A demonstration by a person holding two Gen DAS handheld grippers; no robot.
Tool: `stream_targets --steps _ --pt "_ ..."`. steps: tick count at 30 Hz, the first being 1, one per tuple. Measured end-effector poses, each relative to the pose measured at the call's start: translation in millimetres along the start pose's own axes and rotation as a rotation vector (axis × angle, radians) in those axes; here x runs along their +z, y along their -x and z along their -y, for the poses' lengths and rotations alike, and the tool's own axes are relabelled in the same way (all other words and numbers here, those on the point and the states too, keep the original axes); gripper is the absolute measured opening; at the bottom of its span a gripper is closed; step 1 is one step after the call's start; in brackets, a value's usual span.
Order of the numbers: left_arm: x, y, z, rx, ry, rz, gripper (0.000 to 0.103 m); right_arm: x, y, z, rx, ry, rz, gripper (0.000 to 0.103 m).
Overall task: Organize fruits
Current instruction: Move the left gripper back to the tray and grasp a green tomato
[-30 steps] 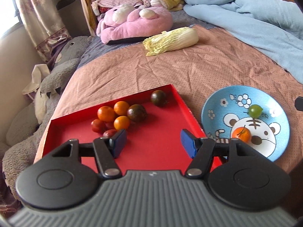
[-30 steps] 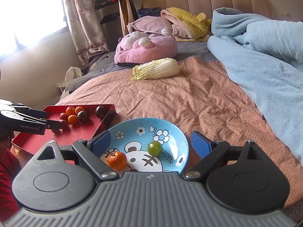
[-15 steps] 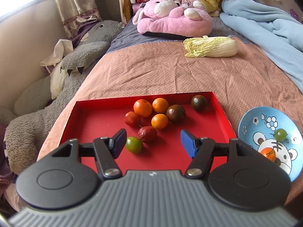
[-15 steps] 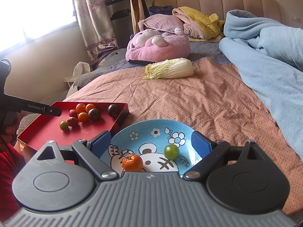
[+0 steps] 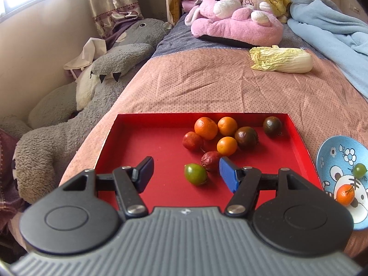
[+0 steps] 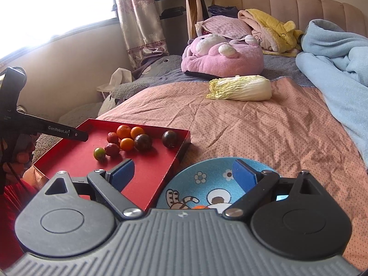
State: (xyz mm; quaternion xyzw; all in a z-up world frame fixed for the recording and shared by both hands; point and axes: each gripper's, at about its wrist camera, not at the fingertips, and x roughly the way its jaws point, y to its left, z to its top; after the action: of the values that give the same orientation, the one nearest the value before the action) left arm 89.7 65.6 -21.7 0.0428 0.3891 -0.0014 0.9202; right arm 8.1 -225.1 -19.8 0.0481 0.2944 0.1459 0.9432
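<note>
We judge the sorting barely begun: most of the fruit sits in the red tray [image 5: 138,138] that spreads out ahead of and beneath our left gripper [image 5: 185,171], while the blue plate [image 5: 331,147], off to that claw's right and directly under our right gripper [image 6: 184,170], holds only two pieces as far as we can see. Both claws are spread wide with nothing between their blue pads, so no fruit is in transit. In the tray we count eight pieces; beyond the left claw's tips lies a cluster of three oranges [image 5: 205,128], two dark tomatoes [image 5: 246,138] with one apart toward the far right corner, and two wrinkled red fruits [image 5: 192,140], the nearer one just beside the right pad. The green fruit [image 5: 195,174] sits between the left claw's open fingers, nearer the right one, and looks to us the likeliest next pick. On the plate, well right of the left claw, rest a small orange [image 5: 344,194] and a green grape [image 5: 359,170]; from the right wrist camera the orange is only a sliver at the claw's body and the grape is hidden. If the plate is the destination, we reckon two pieces done and eight left
</note>
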Motion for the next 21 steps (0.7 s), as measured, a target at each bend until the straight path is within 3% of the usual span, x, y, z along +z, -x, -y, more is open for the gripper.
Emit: stream_targets --steps 21 --pt "-22.7 1.1 -34.5 0.036 0.021 -0.043 0.066 9.9 -72.6 -60.1 0.124 0.086 -0.061 0.094"
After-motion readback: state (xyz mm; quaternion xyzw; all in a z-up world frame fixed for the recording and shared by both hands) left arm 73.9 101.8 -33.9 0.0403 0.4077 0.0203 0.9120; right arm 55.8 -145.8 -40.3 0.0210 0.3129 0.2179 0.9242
